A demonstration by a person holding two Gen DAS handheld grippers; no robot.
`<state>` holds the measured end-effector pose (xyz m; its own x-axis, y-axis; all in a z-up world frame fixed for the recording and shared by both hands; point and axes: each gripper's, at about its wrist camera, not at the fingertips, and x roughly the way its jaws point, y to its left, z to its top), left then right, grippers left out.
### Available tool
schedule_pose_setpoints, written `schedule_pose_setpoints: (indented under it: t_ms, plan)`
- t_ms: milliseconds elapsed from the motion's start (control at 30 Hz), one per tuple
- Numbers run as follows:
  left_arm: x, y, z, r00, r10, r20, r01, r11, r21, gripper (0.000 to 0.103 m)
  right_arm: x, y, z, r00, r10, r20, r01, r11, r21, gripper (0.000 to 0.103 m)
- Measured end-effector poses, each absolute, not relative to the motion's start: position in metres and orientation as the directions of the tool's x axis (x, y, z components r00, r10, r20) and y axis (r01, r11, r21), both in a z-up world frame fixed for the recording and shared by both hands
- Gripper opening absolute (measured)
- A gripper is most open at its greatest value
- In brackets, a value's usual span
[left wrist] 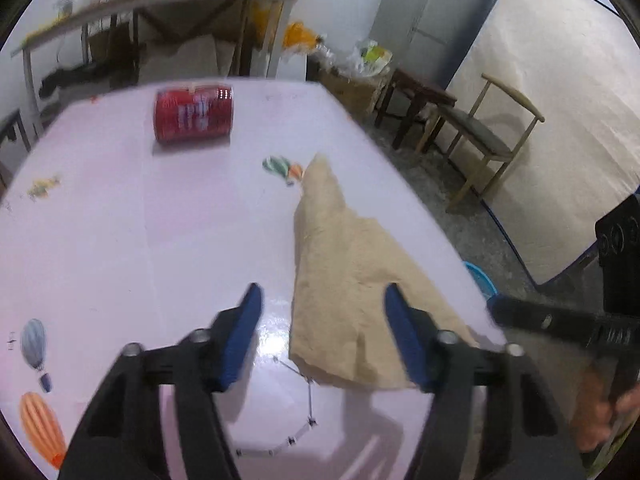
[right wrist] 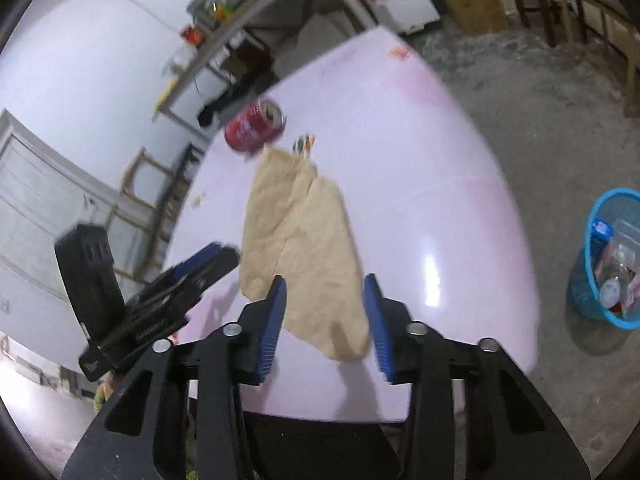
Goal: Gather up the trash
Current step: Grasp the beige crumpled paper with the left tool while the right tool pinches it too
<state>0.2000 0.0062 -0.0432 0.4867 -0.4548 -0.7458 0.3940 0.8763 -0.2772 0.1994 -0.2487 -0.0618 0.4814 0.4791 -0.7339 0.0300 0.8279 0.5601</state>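
Pink table (right wrist: 420, 184); brown paper (right wrist: 308, 248) beyond right gripper (right wrist: 325, 320), untouched

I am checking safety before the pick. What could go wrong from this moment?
1. The brown paper lies flat on the table, so the open right gripper may scrape the surface instead of pinching it.
2. The red can lies on its side and might roll.
3. The blue bin stands on the floor, so carried trash could miss it.

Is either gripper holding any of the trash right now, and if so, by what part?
Nothing is held. The left gripper and right gripper are both open above the tan paper; the red can lies untouched.
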Motion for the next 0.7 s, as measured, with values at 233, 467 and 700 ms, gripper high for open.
schedule_pose_setpoints:
  t_ms: [233,467,700]
  plan:
    - [0.214,0.001,-0.067,0.4,-0.515,-0.758,0.421,0.838,-0.347,0.011,0.208,-0.223,-0.081,0.426,0.393,-0.815,0.052,0.889,0.456,0.021]
    - [0.2,0.016,-0.075,0.385,-0.559,-0.734,0.451,0.808,-0.379,0.0,0.222,-0.201,-0.089,0.392,0.445,-0.805,0.039,0.866,0.498,0.003]
    - [0.168,0.05,-0.055,0.359,-0.632,-0.687,0.491,0.754,-0.437,0.0,0.235,-0.177,-0.101,0.316,0.614,-0.723,0.023,0.757,0.653,0.001]
